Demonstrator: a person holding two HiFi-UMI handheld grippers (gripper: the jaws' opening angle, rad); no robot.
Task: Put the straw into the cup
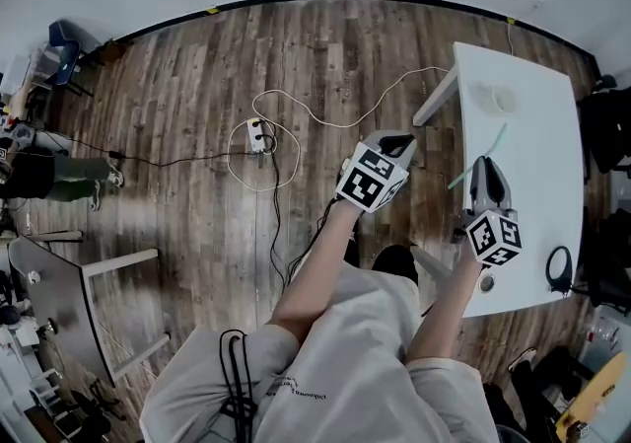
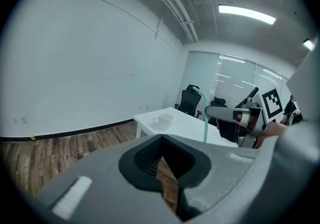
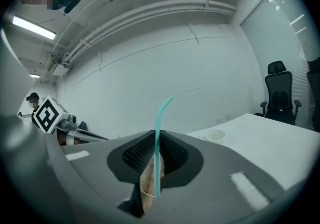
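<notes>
A teal bendy straw (image 1: 480, 157) stands clamped in my right gripper (image 1: 483, 169), which hovers over the near half of the white table (image 1: 532, 145). In the right gripper view the straw (image 3: 157, 138) rises between the shut jaws, its bent tip pointing right. The white cup (image 1: 503, 99) rests on the table's far end, empty as far as I can see, and shows as a low cup (image 3: 216, 135) ahead to the right. My left gripper (image 1: 397, 144) is shut on nothing, over the floor left of the table. Its view shows the cup (image 2: 162, 119), the straw (image 2: 205, 115) and the right gripper (image 2: 235, 118).
A power strip with a coiled white cable (image 1: 258, 135) lies on the wood floor. A black cable loop (image 1: 559, 268) lies on the table's near right corner. Black office chairs (image 2: 190, 99) stand beyond the table. Another desk (image 1: 59, 298) is at the lower left.
</notes>
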